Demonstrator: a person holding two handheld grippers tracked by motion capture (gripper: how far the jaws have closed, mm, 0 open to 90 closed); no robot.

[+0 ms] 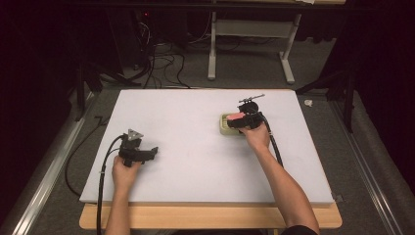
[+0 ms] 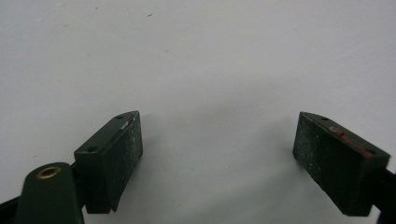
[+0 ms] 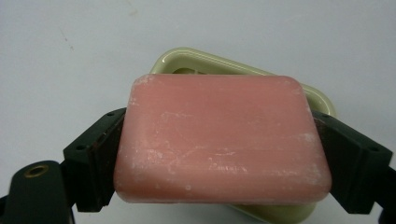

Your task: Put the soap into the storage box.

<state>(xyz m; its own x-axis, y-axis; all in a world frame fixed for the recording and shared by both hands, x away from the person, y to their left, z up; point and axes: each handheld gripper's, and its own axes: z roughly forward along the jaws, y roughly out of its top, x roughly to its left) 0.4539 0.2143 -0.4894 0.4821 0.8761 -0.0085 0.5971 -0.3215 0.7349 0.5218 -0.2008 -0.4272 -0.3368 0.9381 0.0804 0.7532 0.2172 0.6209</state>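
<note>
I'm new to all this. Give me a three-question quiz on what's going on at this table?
1. True or false: the left tongs hold something.
2. What do the right tongs grip?
A. pink soap bar
B. sponge
C. cup
3. Fill in: below the soap sits a pale green soap ____.

Key: 1 false, they are open over the bare white table. 2 A. 3 dish.

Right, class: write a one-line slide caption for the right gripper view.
Right tool clamps a pink soap bar above a pale green dish.
</note>
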